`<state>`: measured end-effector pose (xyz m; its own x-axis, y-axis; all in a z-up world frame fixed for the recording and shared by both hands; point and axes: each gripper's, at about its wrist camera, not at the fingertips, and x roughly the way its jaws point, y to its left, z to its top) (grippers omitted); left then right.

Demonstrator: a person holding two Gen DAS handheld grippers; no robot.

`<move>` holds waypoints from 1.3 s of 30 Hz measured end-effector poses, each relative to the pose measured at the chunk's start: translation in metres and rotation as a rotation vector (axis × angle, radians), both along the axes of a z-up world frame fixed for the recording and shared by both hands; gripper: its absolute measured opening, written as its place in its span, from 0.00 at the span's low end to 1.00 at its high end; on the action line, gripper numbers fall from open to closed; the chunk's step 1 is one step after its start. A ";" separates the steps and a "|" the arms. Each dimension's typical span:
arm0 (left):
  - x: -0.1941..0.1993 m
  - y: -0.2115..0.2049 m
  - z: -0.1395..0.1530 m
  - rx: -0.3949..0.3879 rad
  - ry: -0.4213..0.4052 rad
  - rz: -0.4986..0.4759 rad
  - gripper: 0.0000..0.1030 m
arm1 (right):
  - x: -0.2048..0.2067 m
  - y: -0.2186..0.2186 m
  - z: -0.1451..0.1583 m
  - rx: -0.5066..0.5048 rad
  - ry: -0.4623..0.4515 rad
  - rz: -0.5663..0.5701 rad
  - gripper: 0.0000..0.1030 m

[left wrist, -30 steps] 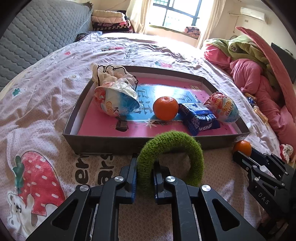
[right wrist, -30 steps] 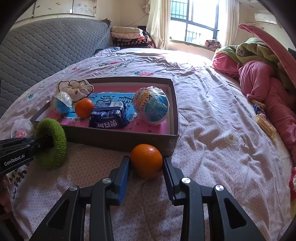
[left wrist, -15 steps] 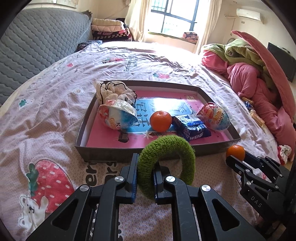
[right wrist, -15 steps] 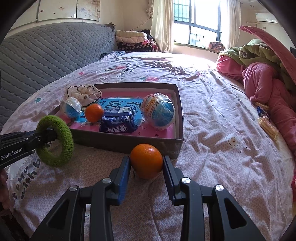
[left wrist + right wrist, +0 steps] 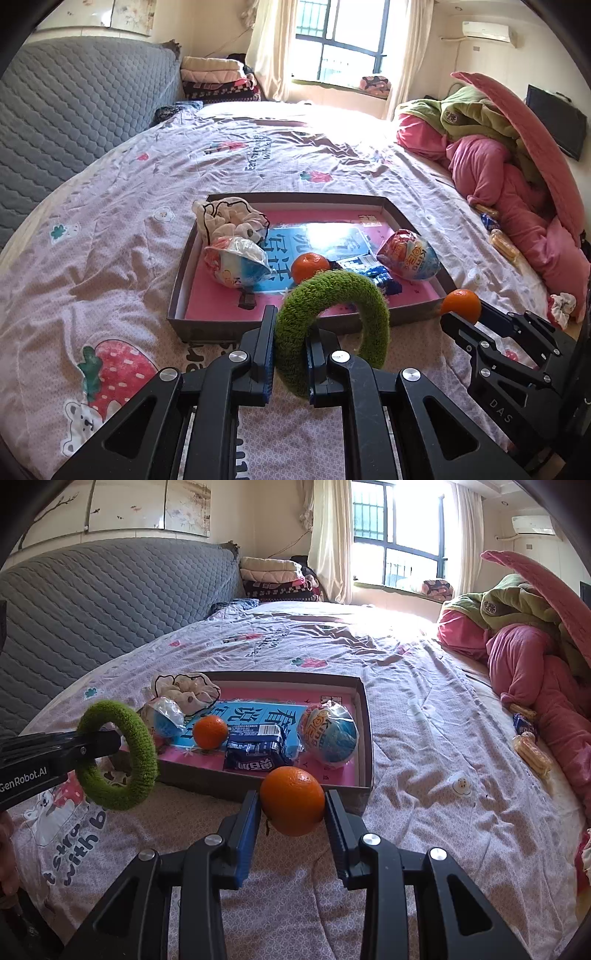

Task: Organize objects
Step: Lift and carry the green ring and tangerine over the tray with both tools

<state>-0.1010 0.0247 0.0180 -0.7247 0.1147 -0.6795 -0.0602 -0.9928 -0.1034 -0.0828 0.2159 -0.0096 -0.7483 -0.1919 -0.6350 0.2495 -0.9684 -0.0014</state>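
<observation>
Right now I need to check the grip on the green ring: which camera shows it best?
The right wrist view: the whole green ring shows side-on, pinched by the left gripper. The left wrist view shows it close up between the fingers, its bottom hidden.

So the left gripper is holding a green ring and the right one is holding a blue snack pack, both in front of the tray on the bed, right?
Not quite. The right gripper is shut on an orange, as the right wrist view shows; the blue snack pack lies in the tray. The left gripper does hold the green ring.

Bright daylight from the window [image 5: 341, 38] blows out the far bedsheet [image 5: 332, 122]; fisheye edges curve and darken.
</observation>
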 end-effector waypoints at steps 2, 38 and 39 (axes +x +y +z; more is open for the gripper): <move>0.001 0.000 0.006 -0.007 0.011 -0.001 0.12 | 0.000 0.000 0.005 -0.008 0.008 0.002 0.35; -0.075 -0.022 0.022 -0.018 0.077 0.076 0.12 | -0.058 -0.029 0.053 0.036 0.127 0.062 0.35; -0.076 -0.021 0.017 -0.021 0.072 0.074 0.12 | -0.060 -0.029 0.049 0.038 0.119 0.064 0.35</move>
